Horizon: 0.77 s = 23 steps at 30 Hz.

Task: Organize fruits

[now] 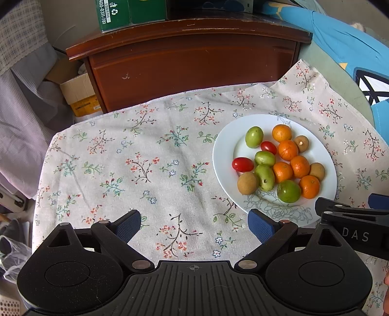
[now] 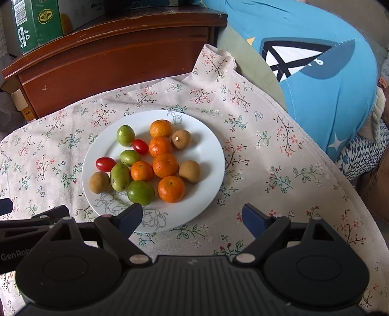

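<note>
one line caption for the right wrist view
Open right gripper poised before a white plate of mixed fruits on a floral tablecloth.

Ahead stands a dark wooden cabinet (image 1: 189, 60) with a green carton (image 1: 114, 14) on top. A cardboard box (image 1: 77, 92) sits to its left, a blue cushion (image 2: 316, 60) to the right.

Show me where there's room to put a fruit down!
The flowered cloth is bare between the plate and the wooden cabinet, and left of the plate. The plate's far rim has some room; its middle is crowded with fruit.
</note>
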Tool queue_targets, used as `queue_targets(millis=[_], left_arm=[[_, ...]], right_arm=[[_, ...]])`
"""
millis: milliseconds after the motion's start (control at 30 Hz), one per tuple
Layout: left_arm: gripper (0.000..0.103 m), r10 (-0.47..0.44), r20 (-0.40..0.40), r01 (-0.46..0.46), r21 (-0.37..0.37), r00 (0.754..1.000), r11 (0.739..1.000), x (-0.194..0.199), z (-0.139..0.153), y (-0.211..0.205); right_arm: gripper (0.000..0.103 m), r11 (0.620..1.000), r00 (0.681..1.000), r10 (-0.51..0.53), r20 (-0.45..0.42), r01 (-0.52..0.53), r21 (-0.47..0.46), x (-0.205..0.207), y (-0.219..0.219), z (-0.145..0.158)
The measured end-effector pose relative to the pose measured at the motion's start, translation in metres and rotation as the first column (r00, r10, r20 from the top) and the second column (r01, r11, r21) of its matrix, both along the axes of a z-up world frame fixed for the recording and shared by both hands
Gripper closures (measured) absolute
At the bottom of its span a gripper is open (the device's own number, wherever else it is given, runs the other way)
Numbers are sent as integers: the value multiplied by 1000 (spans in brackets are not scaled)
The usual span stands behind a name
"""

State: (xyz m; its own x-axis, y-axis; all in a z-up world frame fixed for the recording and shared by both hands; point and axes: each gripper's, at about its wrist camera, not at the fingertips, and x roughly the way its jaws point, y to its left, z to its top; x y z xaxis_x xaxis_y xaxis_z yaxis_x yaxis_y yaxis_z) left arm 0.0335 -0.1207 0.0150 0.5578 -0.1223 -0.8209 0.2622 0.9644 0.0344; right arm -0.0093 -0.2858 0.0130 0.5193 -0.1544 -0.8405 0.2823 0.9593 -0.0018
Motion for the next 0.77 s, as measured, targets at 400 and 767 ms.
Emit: queue_targets(millis=[400, 767], left_arm=[[7, -2, -1, 2, 6, 1000, 1000, -1, 1, 1], [7, -1, 16, 0, 22, 1000, 1000, -4, 4, 2]], right_arm=[[14, 1000, 1000, 5, -10, -5, 5, 1, 0, -2], [14, 1000, 1000, 22, -13, -22, 4, 1, 3, -4]])
